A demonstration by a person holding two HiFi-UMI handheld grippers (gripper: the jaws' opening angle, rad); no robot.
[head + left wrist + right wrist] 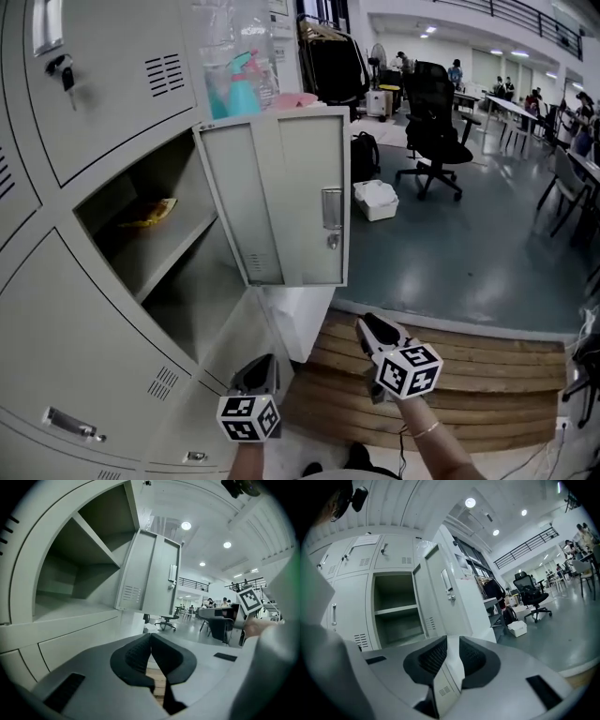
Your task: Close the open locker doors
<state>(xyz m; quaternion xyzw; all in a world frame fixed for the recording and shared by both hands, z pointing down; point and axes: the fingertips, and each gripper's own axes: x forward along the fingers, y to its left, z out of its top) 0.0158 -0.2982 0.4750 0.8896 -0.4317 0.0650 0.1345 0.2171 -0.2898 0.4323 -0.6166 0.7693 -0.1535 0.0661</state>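
A grey bank of lockers (84,319) fills the head view from seven to eleven o'clock. One compartment (131,187) in it, at about ten o'clock, stands open, with a shelf (178,246) across its middle. Its door (281,197) is swung out into the room, near the picture's centre, with the handle and latch (332,214) at its free edge. A slatted wooden platform (469,375) lies at five o'clock, and a black office chair (436,131) stands on the floor at two o'clock.

The left tongs (262,367), at six o'clock, have their pads (136,656) pressed together on nothing. The right tongs (370,328), at five o'clock, are a little apart and hold nothing. Both are below the door and well short of it. A small yellow thing (148,214) lies on the shelf.
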